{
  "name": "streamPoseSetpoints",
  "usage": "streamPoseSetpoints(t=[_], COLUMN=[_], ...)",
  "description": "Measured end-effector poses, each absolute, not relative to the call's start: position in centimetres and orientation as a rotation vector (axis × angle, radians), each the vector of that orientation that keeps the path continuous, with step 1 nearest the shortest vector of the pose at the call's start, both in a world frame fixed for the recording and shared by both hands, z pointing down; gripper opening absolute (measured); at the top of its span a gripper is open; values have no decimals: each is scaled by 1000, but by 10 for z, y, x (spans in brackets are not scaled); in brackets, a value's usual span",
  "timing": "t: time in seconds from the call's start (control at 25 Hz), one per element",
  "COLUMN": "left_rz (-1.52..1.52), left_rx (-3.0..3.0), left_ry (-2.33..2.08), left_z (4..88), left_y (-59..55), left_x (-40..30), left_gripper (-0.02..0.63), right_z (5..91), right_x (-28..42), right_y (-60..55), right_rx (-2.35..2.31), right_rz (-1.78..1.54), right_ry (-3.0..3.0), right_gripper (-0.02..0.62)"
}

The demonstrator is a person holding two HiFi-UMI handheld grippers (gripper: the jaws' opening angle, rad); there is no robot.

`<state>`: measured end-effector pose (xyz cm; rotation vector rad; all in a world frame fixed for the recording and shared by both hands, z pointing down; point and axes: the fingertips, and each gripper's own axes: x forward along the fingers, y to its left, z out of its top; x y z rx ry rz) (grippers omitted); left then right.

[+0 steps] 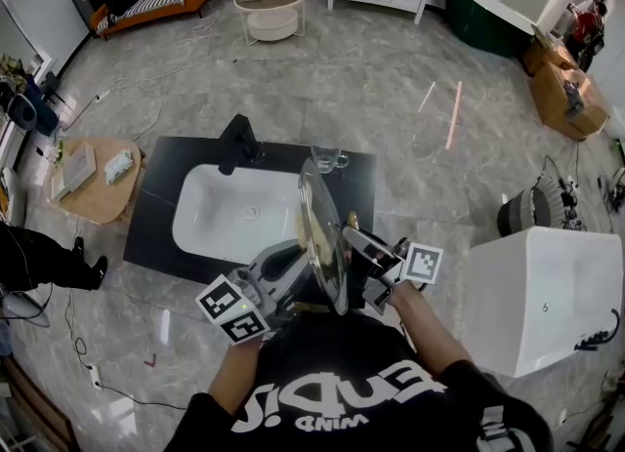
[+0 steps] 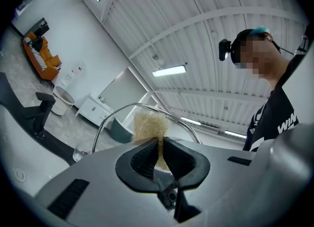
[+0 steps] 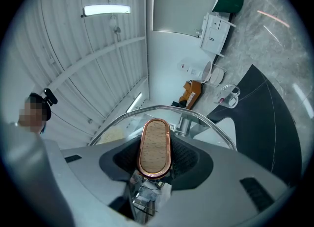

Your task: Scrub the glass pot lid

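Where the work is, close in front of the person: glass pot lid (image 1: pixel 320 235) held upright, edge-on, over the near right part of the sink.
Right gripper (image 3: pixel 156 153): clenched on the lid's handle (image 3: pixel 155 135), which is wood-faced with a copper rim.
Left gripper (image 2: pixel 159 145): pinching a yellow scrub pad (image 2: pixel 149 125) at the opposite face of the glass; contact not certain.
Sink (image 1: pixel 229 216): white basin set in a black counter (image 1: pixel 156 216).
Faucet (image 1: pixel 239 143): black, at the back edge.
Glass mug (image 1: pixel 329 157): on the counter, right of the faucet.
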<state>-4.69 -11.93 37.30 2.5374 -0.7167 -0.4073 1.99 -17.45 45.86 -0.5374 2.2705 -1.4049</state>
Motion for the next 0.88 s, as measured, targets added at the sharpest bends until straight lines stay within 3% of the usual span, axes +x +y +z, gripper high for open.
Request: streamPoseSetpoints(t=[0.88], left_rz=[-324], left_rx=[2626], left_ry=[-743], left_z=[361], left_y=[-182], left_x=[-37], left_gripper=[37], right_z=[441], right_x=[14], right_y=[-167], right_rx=[-340], right_rz=[-1396], right_ry=[2225], right_gripper=[173])
